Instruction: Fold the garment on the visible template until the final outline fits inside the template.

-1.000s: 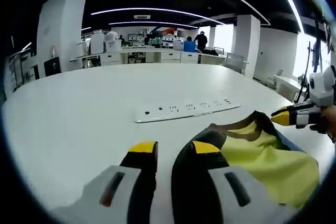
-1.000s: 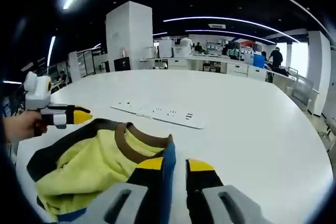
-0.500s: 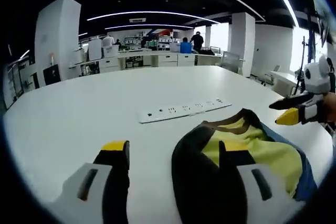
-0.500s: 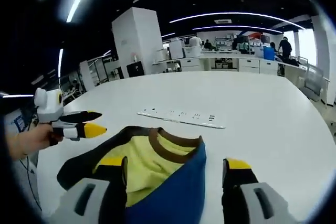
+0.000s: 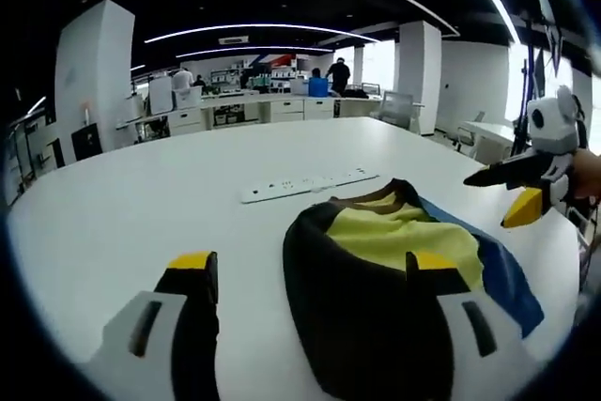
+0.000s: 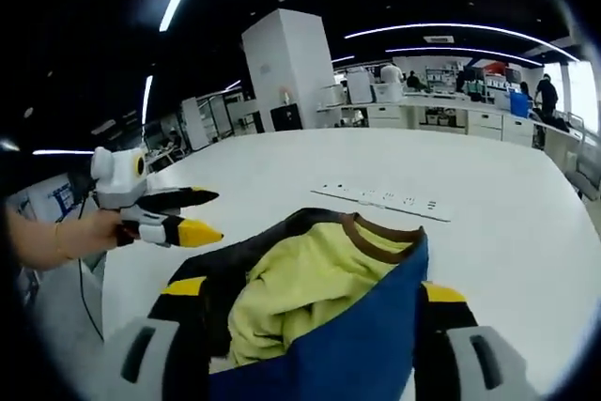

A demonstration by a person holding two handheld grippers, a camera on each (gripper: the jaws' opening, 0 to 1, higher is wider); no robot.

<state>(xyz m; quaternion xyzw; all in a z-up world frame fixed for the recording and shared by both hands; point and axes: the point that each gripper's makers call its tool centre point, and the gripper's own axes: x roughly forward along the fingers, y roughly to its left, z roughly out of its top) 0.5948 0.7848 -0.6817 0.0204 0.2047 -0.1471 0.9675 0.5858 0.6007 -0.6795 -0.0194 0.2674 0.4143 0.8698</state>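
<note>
Garment (image 5: 394, 260), a yellow top with a brown collar, a black sleeve and a blue sleeve, lies bunched on the white desk (image 5: 141, 194), on the near side of a white power strip (image 5: 310, 185). No template outline can be made out under or around it in either view.

Step in hand, as judged: an early fold or re-grip. The cloth is heaped and uneven, with collar raised and sleeves draped toward the cameras, so the task looks far from done.

Left gripper (image 5: 310, 279): jaws spread wide, nothing between them. In the left gripper view the black sleeve sits between the two tips, closer to the right-hand one, which stands in front of the cloth; contact cannot be confirmed. The same gripper appears in the right gripper view (image 6: 183, 223), held in a hand (image 6: 80, 232), just beside the black edge of the garment and apart from it.

Right gripper (image 6: 310, 293): jaws likewise spread wide. The blue sleeve and yellow body lie between its tips. In the left gripper view it is raised (image 5: 512, 190) just beyond the blue side.

Next move, as judged: each gripper should close on one edge, then lay the cloth flat and square before folding inward. Risk: pinching several layers of the heap together.
</note>
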